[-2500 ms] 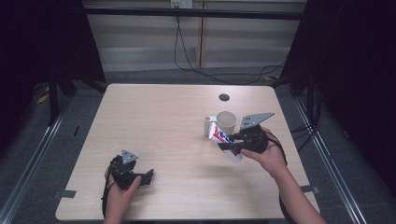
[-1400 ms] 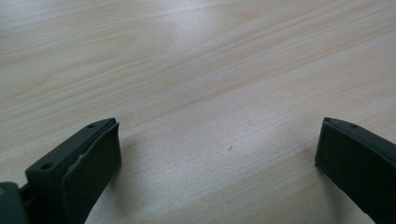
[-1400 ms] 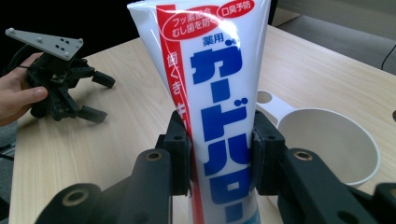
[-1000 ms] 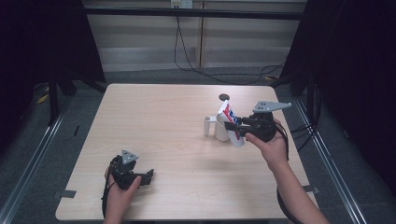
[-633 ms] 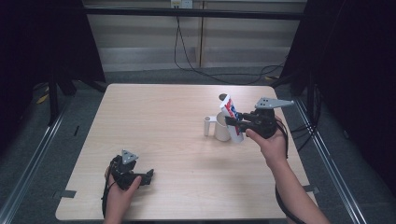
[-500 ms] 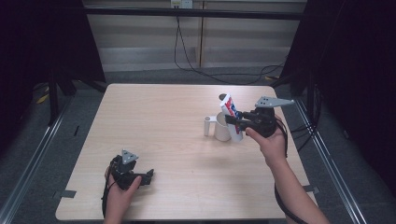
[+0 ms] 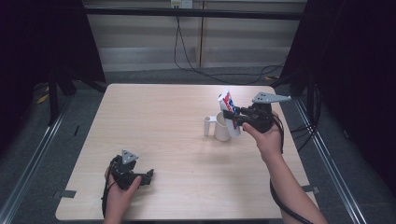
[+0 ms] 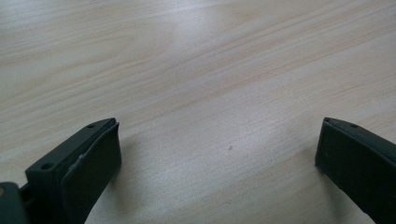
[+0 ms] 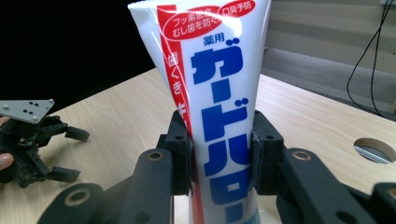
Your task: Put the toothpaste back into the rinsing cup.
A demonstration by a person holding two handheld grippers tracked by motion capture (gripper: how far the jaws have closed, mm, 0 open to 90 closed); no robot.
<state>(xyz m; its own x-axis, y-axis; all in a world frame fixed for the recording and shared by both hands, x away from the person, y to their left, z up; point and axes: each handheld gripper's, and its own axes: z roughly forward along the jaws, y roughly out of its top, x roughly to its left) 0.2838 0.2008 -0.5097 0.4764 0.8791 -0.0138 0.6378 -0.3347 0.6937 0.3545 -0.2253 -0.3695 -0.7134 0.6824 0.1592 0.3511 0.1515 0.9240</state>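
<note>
Heads up, your right gripper point(image 7: 232, 115) is clamped on the toothpaste tube point(image 7: 229, 112) right over the cup point(image 7: 222, 131), so a tilted drop could tip that cup, while your left gripper point(image 7: 148, 175) sits wide open.

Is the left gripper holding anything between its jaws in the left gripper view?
No: the left gripper stands open, with bare light wooden table between its black jaws.

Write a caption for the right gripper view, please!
Right gripper clamps an upright white toothpaste tube above the wooden table.
</note>
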